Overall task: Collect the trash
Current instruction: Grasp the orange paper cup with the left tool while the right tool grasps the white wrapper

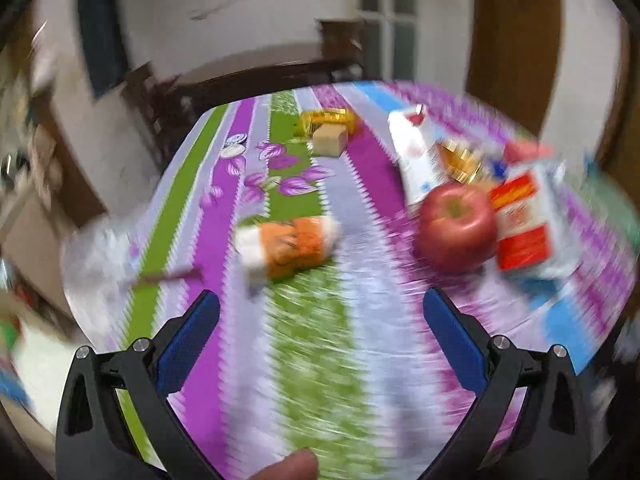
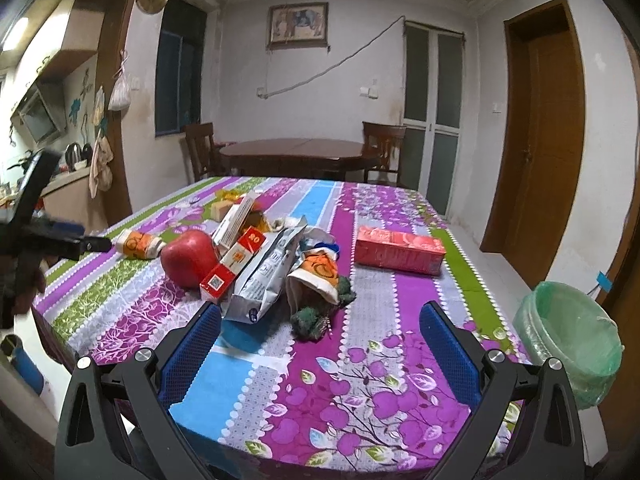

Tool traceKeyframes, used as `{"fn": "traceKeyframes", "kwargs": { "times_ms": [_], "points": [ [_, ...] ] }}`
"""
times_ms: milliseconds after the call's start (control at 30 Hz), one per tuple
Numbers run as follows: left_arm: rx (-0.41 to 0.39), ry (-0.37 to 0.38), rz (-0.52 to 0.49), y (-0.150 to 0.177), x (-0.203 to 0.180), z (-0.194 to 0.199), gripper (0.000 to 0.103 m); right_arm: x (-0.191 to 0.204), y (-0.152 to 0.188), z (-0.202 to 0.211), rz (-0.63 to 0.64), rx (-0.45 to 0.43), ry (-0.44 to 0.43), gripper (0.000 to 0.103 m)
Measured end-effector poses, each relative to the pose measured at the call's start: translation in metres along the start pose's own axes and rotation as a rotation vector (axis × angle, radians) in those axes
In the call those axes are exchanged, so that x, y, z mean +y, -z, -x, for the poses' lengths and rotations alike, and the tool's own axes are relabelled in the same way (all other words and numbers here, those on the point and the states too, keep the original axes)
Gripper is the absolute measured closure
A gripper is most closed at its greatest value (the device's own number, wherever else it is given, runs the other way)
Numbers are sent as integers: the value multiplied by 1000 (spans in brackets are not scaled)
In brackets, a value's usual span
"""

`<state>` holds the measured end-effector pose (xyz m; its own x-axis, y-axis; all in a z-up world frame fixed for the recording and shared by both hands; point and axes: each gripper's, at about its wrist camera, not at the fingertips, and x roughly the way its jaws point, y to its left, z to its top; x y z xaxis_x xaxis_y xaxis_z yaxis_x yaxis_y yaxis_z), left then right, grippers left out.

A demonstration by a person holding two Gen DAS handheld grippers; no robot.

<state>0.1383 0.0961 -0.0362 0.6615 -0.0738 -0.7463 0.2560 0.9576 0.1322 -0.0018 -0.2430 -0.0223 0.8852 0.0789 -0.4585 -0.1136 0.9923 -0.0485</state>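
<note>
Clearly, both claws stood spread wide with nothing between the pads. The left claw (image 1: 320,312) hung over the tabletop (image 1: 360,360), its view smeared by motion, with a crumpled orange-and-white paper cup (image 1: 286,246) lying on its side just ahead at 12 o'clock. A red apple (image 1: 456,226) sat at 2 o'clock, touching a red-and-white carton (image 1: 520,224).

The right claw (image 2: 320,320) faced the main heap of trash: a silver foil pouch (image 2: 264,276) at 11 o'clock, a second crushed orange-and-white cup (image 2: 316,276) at 12 o'clock resting against a dark green scrap (image 2: 316,316), and a pink box (image 2: 400,249) well apart at 1 o'clock. A bin lined with a green bag (image 2: 568,340) stood beside the tabletop edge at 3 o'clock.

The step in hand looked like the left claw's approach to the nearer cup. To do it well, the pads should straddle the cup's crushed middle, across its short width, and close gently since thin paper will buckle. The apple probably was not trash and should be left.
</note>
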Motion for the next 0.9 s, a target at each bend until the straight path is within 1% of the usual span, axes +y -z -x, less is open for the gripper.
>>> {"fn": "traceKeyframes", "kwargs": {
  "times_ms": [33, 67, 100, 133, 167, 233, 267, 333, 433, 567, 667, 700, 733, 800, 867, 900],
  "points": [
    [21, 10, -63, -4, 3, -6, 5, 1, -1, -4, 8, 7, -5, 4],
    [57, 24, -146, -9, 8, -14, 5, 4, -2, -10, 19, 17, -15, 4],
    [78, 16, -204, -13, 10, -20, 5, 6, -4, -16, 28, 24, -23, 4],
    [90, 17, -242, -16, 13, -23, 5, 8, -6, -21, 36, 32, -29, 4],
    [109, 36, -300, -22, 15, -26, 5, 10, -8, -26, 45, 37, -32, 4],
    [112, 73, -350, -33, 20, -27, 5, 15, -12, -36, 61, 45, -34, 4],
    [115, 104, -378, -39, 23, -27, 5, 15, -14, -39, 65, 51, -38, 4],
    [124, 136, -416, -49, 26, -32, 5, 15, -18, -48, 60, 67, -52, 4],
    [155, 161, -473, -57, 25, -49, 5, 10, -24, -63, 24, 109, -86, 4],
    [206, 186, -550, -57, 19, -72, 5, 7, -28, -82, -9, 159, -131, 4],
    [230, 209, -577, -58, 19, -86, 6, 5, -28, -95, -29, 196, -163, 4],
    [239, 218, -584, -58, 20, -91, 9, 5, -28, -100, -33, 210, -172, 4],
    [252, 231, -586, -58, 20, -96, 14, 3, -27, -102, -37, 222, -179, 4],
    [269, 245, -593, -58, 20, -106, 18, -1, -25, -112, -54, 256, -193, 4],
    [274, 252, -595, -56, 19, -112, 22, -5, -25, -119, -85, 281, -225, 4],
    [284, 265, -598, -55, 19, -117, 26, -8, -25, -122, -102, 289, -241, 4]
  ]
}}
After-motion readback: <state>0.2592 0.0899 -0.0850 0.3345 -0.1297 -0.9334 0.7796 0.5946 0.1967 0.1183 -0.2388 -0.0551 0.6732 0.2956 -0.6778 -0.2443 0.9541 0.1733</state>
